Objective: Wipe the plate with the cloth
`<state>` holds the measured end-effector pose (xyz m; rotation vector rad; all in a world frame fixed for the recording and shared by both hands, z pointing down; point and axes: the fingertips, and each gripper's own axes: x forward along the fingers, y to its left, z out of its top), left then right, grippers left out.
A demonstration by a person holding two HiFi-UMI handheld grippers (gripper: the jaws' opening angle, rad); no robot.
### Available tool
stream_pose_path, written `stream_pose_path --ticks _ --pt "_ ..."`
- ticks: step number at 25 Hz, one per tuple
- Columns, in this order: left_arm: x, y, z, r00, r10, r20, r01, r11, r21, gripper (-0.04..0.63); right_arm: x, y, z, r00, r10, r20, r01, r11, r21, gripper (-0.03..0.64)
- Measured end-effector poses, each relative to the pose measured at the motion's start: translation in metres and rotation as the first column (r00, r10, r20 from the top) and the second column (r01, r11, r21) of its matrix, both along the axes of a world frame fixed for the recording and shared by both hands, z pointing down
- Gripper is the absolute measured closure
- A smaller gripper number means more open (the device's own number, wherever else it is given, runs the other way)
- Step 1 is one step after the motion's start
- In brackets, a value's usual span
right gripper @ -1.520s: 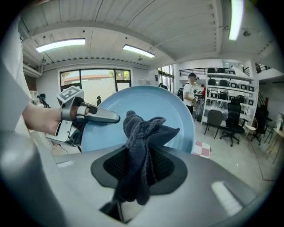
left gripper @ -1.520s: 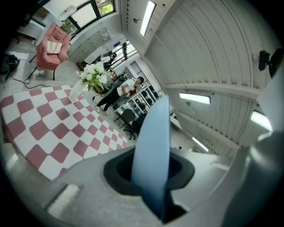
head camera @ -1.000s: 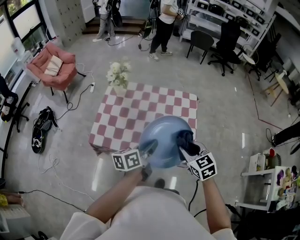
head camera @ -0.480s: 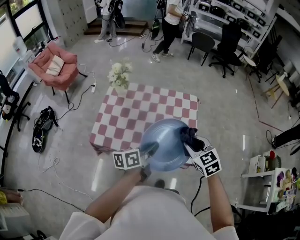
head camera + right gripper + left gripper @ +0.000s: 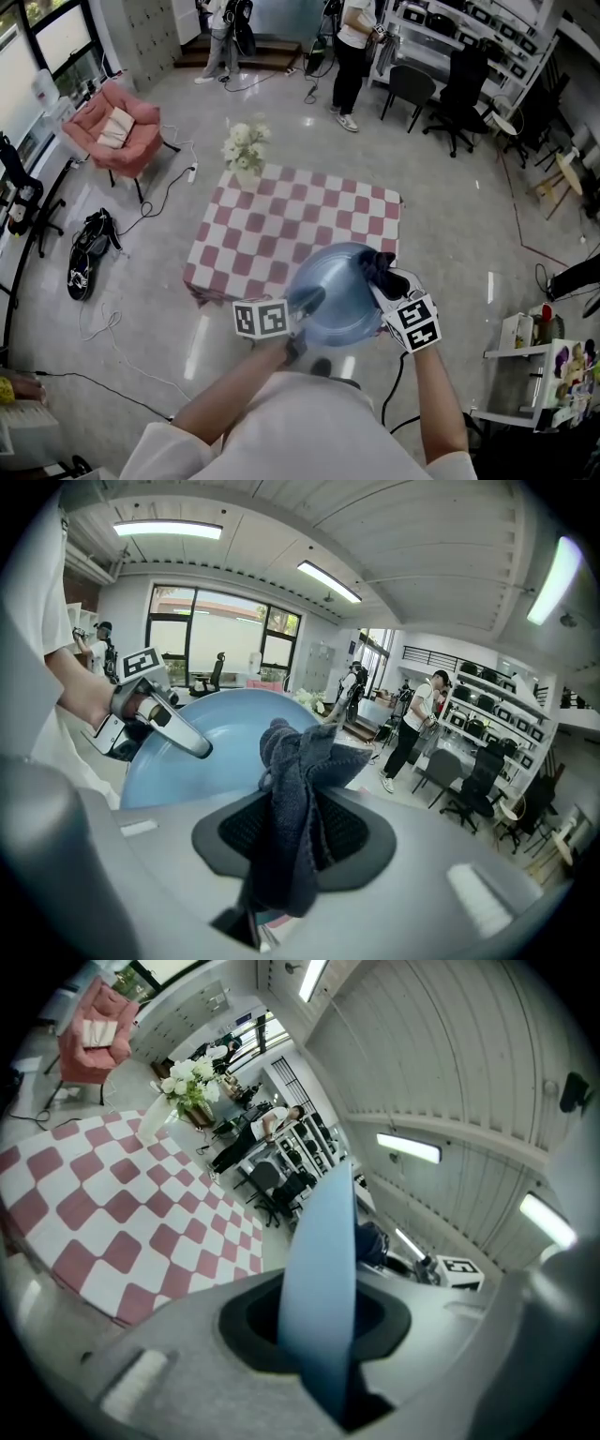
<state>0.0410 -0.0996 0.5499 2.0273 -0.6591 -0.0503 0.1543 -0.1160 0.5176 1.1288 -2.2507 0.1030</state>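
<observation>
We hold the plate [image 5: 333,292] in the air; in the head view it overlaps the near edge of the red-and-white checked worktop [image 5: 272,225]. It is round, pale blue and smooth, with its hollow face turned up toward us. Our left gripper [image 5: 306,302] is clamped on its left rim, the thin edge running between the jaws. Our right gripper [image 5: 382,284] is closed on the cloth [image 5: 295,789], a dark, bunched terry rag sitting against the plate's far right rim.
</observation>
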Motion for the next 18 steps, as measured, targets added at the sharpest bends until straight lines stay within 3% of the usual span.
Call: stream_pose_path --ticks 7,18 --pt "-0.004 0.002 0.007 1.0 -0.021 0.016 0.021 1.0 -0.008 0.522 -0.015 0.005 0.014 1.0 -0.01 -0.026 0.009 1.0 -0.018 0.495" --pt "-0.001 0.002 0.007 1.0 -0.012 0.02 0.012 1.0 -0.015 0.522 -0.056 0.011 0.008 0.995 -0.082 0.057 0.083 0.996 -0.019 0.495"
